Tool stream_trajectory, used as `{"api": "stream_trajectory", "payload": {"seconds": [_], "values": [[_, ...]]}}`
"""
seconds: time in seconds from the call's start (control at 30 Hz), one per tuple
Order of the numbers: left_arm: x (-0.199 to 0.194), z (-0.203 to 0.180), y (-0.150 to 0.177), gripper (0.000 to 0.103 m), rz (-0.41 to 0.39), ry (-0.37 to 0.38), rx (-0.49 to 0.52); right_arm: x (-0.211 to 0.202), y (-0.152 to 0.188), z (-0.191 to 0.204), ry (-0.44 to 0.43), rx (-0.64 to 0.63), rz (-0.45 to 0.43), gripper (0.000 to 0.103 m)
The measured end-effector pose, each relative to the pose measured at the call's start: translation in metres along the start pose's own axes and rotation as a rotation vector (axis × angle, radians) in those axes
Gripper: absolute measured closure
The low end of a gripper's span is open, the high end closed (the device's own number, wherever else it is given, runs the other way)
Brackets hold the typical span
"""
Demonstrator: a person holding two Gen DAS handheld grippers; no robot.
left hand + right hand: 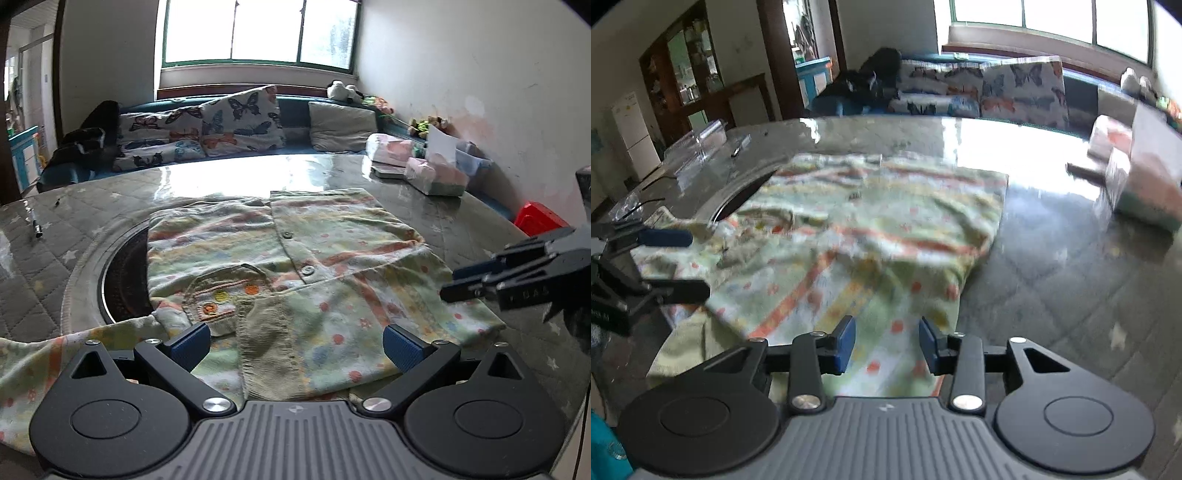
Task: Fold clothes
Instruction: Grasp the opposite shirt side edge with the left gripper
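A pale green child's shirt (295, 258) with orange stripes, dots and buttons lies spread on the glass table; its right side is folded over the front. My left gripper (297, 345) is open, just above the shirt's near hem by a ribbed cuff (264, 343). A loose sleeve (40, 365) trails to the left. My right gripper (886, 345) is open and empty above the shirt's (871, 236) near right part. The right gripper shows in the left wrist view (469, 280), and the left gripper shows in the right wrist view (687, 262).
The table (461, 221) has a dark round recess (125, 273) partly under the shirt. Wrapped packs (436, 177) stand at the back right, a pen (37, 230) at the left. A sofa with butterfly cushions (236, 122) is behind. A red item (539, 218) sits past the right edge.
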State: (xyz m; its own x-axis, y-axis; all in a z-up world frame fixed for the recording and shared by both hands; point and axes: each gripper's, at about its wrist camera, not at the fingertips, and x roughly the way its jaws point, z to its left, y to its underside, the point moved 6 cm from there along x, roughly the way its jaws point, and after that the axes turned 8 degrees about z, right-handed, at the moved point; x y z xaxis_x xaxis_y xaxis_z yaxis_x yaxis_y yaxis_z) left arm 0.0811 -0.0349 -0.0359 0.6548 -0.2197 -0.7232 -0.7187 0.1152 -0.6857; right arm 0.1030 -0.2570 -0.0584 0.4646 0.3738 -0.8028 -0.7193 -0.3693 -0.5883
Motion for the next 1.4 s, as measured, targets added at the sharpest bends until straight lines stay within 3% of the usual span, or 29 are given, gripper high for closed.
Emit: {"api": "stream_trajectory", "payload": {"seconds": [0.2,0.37,0.57,0.8,1.07,1.17,1.4], "values": [[0.006,0.01,-0.002,0.002,0.003,-0.069,-0.032,0.024,-0.022,-0.008,0.008,0.011,-0.014,0.064],[0.011,0.016,0.001,0.003,0.008,-0.135,-0.022,0.039,-0.022,-0.015,0.01,0.031,0.004,0.063],[0.013,0.026,0.012,0.003,0.03,-0.182,-0.028,0.027,-0.021,-0.004,0.015,-0.002,-0.009,0.049],[-0.015,0.058,0.019,0.003,-0.029,-0.232,-0.161,0.013,-0.014,0.025,-0.034,-0.051,-0.024,0.025],[-0.05,0.13,0.041,0.003,-0.06,-0.439,-0.355,0.018,-0.006,0.037,-0.05,-0.069,-0.01,0.021],[-0.061,0.16,0.052,0.009,-0.054,-0.524,-0.437,0.021,-0.004,0.036,-0.053,-0.06,-0.004,0.019],[-0.079,0.219,0.081,0.041,-0.024,-0.624,-0.65,0.026,-0.002,0.035,-0.057,-0.05,0.007,0.019]]}}
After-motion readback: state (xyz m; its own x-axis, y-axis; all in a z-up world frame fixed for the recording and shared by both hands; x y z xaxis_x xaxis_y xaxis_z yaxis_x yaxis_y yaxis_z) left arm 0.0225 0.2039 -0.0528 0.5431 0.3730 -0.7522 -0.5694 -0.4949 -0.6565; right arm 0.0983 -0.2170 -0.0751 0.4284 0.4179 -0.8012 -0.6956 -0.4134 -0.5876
